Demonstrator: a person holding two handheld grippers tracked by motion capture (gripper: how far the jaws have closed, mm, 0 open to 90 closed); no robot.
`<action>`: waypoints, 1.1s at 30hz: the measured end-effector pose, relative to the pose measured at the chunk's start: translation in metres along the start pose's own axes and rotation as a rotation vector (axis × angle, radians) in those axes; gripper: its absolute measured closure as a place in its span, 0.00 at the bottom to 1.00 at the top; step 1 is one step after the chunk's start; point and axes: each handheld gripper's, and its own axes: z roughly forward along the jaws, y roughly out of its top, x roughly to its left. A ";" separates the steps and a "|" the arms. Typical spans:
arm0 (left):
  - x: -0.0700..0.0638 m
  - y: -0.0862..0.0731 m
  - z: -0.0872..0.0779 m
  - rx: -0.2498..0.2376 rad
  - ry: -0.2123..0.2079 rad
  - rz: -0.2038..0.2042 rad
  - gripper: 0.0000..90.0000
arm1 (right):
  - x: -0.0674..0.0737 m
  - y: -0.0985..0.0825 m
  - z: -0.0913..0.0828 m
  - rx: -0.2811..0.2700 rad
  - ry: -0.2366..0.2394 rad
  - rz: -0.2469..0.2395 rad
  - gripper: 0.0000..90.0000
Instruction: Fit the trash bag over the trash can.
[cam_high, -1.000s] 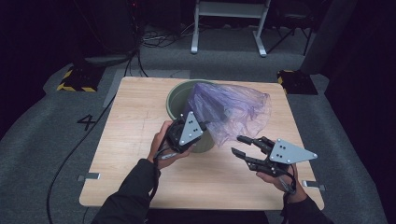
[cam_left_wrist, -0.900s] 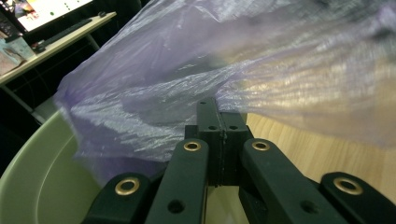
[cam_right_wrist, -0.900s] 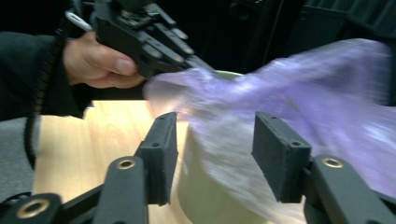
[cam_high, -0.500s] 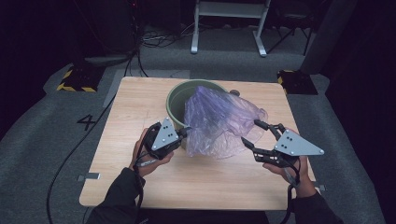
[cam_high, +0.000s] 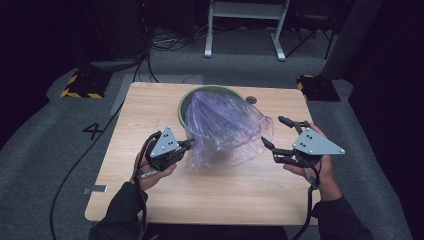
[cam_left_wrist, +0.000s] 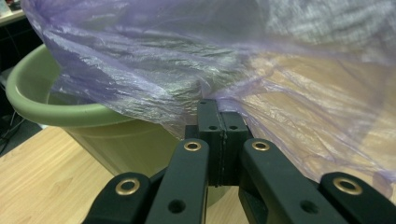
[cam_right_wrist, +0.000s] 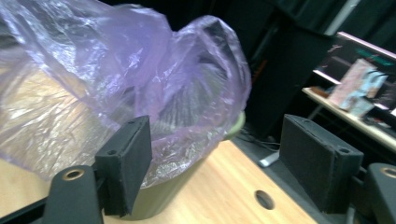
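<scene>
A thin purple plastic bag (cam_high: 225, 125) is draped over a green bucket (cam_high: 200, 94) at the back middle of the wooden table (cam_high: 145, 110). My left gripper (cam_high: 187, 145) is shut on the bag's near-left edge; in the left gripper view the jaws (cam_left_wrist: 217, 114) pinch the film (cam_left_wrist: 187, 60) in front of the bucket (cam_left_wrist: 56, 109). My right gripper (cam_high: 274, 131) hovers just right of the bag. Its jaws have just been opening and nothing is pressed between them. In the right gripper view (cam_right_wrist: 224, 161) the bag (cam_right_wrist: 116, 79) hangs beyond the left pad (cam_right_wrist: 126, 158).
A small round hole (cam_high: 251, 99) sits in the tabletop right of the bucket, also seen as a hole (cam_right_wrist: 265, 199) in the right gripper view. Cables and a white frame (cam_high: 245, 25) lie on the dark floor behind the table.
The left gripper has pulled the bag's edge leftward and nearer the person, so the bag now hangs lower. The right gripper has drifted right and its jaws stand wider.
</scene>
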 end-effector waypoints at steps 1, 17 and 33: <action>0.000 0.000 0.000 0.004 0.000 0.003 1.00 | 0.000 0.001 0.001 0.007 0.011 0.002 0.26; 0.007 -0.020 -0.009 0.003 0.059 -0.066 0.63 | -0.017 -0.021 0.022 0.008 0.199 0.164 1.00; -0.029 0.000 -0.048 -0.082 0.053 -0.074 0.17 | -0.006 -0.031 0.029 0.011 0.181 0.170 1.00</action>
